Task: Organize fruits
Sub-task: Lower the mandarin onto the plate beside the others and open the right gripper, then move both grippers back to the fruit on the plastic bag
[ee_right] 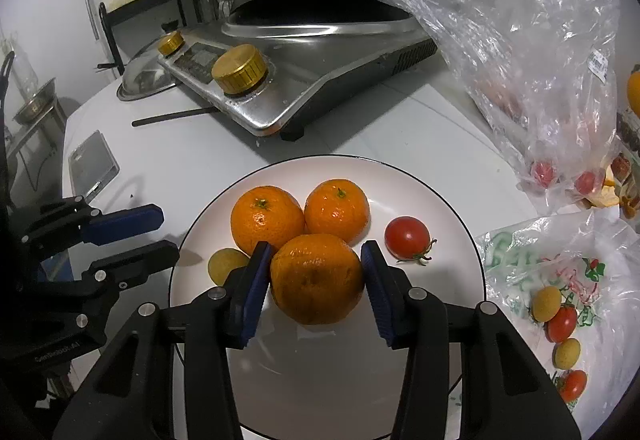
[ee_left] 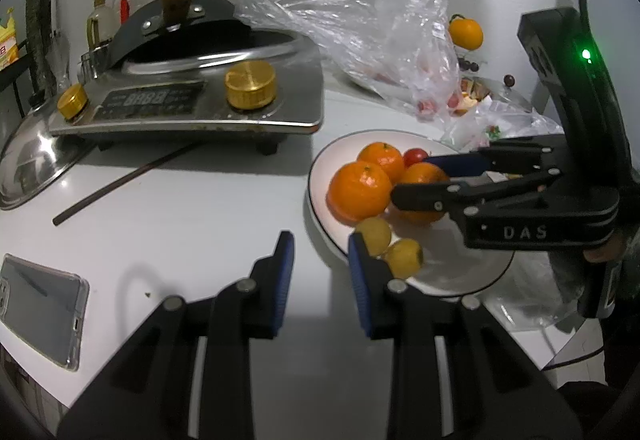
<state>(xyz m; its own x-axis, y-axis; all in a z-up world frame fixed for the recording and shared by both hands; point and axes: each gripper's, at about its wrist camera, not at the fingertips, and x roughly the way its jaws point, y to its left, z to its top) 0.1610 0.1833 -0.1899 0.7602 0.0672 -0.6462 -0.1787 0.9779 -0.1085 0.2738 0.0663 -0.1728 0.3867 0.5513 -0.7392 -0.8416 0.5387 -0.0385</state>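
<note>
While the right tool [ee_right: 316, 260] grips one orange [ee_right: 316, 292] by its sides at the middle of the plate [ee_right: 320, 380], pads against the peel, the step looks like setting it down. Next, the jaws need to spread gently so nothing rolls. The left tool [ee_left: 320, 244], at 9 o'clock off the plate, is drawn nearly closed and holds nothing.

On the plate there are three oranges, the other two [ee_right: 267, 219] [ee_right: 337, 211] at 11 and 1 o'clock, one cherry tomato [ee_right: 407, 237] at 2, and two small yellow fruits [ee_left: 374, 236] [ee_left: 405, 258]. On the counter [ee_right: 360, 128] at 4 o'clock, the printed bag [ee_right: 520, 252] shows two tomatoes and two yellow fruits.
</note>
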